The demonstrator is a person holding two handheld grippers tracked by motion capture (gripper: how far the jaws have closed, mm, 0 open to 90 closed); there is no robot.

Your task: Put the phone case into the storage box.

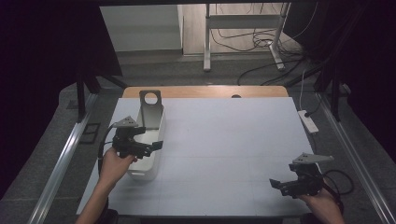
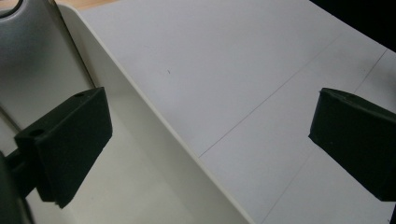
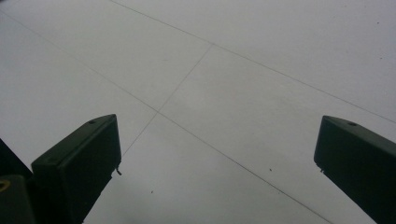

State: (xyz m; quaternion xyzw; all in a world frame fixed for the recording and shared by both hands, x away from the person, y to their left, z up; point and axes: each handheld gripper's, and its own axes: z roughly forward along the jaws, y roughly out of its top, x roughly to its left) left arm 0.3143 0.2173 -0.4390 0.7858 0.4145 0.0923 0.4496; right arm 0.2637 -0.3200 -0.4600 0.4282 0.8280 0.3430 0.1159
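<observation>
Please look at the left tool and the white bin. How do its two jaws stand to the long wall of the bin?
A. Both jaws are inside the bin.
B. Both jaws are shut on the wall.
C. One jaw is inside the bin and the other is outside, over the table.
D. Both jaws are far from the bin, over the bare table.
C: in the left gripper view the open left tool straddles the white bin wall, one jaw inside and one over the table.

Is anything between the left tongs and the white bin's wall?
Nothing visible. The left tongs are open and straddle the right wall of the white bin: one jaw is inside the bin, the other is over the table. The gap between the jaws holds just that wall.
</observation>
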